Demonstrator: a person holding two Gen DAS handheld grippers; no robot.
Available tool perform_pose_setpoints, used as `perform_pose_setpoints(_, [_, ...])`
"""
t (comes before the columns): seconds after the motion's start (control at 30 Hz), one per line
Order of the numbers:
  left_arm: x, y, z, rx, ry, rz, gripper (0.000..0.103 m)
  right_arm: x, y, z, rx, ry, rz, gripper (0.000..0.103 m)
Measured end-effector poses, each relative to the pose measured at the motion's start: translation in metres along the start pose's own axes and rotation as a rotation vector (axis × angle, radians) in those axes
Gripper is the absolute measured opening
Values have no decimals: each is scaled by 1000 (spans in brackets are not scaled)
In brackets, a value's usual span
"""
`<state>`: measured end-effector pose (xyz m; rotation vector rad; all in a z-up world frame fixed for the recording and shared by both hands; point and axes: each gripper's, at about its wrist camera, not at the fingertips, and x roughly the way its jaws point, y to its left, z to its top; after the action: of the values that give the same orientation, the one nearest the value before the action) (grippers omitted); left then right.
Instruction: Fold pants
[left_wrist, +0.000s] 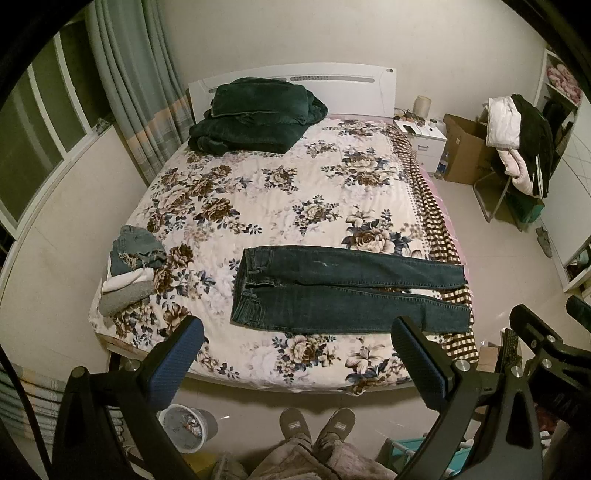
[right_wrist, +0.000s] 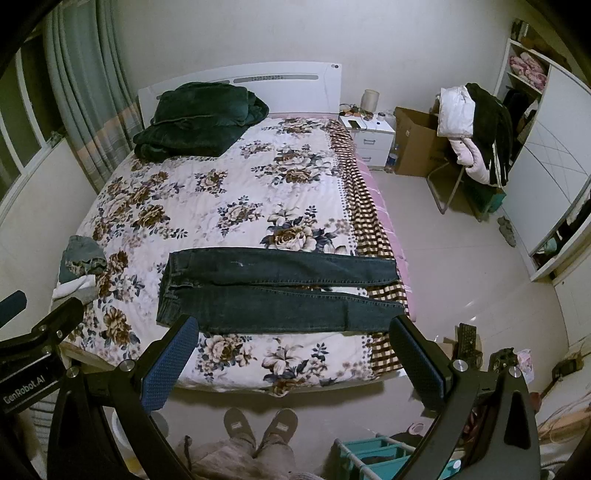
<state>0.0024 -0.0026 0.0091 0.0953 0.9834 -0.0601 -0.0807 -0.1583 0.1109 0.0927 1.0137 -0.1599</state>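
Closest of all are the person's two slippers (left_wrist: 317, 428) on the floor, right under the cameras. Just above them is the left claw (left_wrist: 295, 358), spread wide and holding nothing. The right claw (right_wrist: 295, 358) is spread wide too, and it is empty as well. Both hang in the air in front of the bed (left_wrist: 258, 380), not touching it.

Next comes the near edge of the bed, and then the pants (left_wrist: 343, 291). They are dark blue jeans, lying flat across the flowery cover, with the waist on the left and the two legs going off to the right. No fold has been made yet, I think.

Here is what could go wrong. The leg ends lie right at the right edge of the bed, on the checked blanket (left_wrist: 436, 221). A quick tug could make them slide off to the floor. A claw could also pinch the cover along with the jeans and lift both. The two legs are a little apart, so a fold could come out crooked.

A small pile of clothes (left_wrist: 129, 266) sits near the left edge, well apart from the jeans. Past the jeans the bed is open, all the way to the green blanket (left_wrist: 255, 114) by the headboard.
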Motion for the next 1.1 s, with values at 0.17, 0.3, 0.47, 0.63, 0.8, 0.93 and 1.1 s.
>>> perform_pose_setpoints(0.17, [0,-1,-1,0,-1,2,103,0,0,0,1,-1,-1,103])
perform_pose_setpoints(0.3, [0,-1,-1,-1,-2,0,103,1,0,0,1,0,-1,103])
perform_pose_setpoints(0.47, [1,-2,-1,-1,-1,1,103,1,0,0,3,-2,-1,103])
perform_pose_setpoints(0.63, [0,-3,2,-1,-1,1,103,0,0,0,0,-2,0,103])
perform_pose_setpoints(0.8, [0,-3,2,-1,-1,0,103,0,0,0,1,-3,-1,103])
perform_pose_setpoints(0.93, [0,-3,2,-1,-1,0,103,0,1,0,-1,-4,-2,103])
perform_pose_setpoints(1.1, [-1,-4,2,-1,-2,-1,103,0,1,0,0,-4,-1,103])
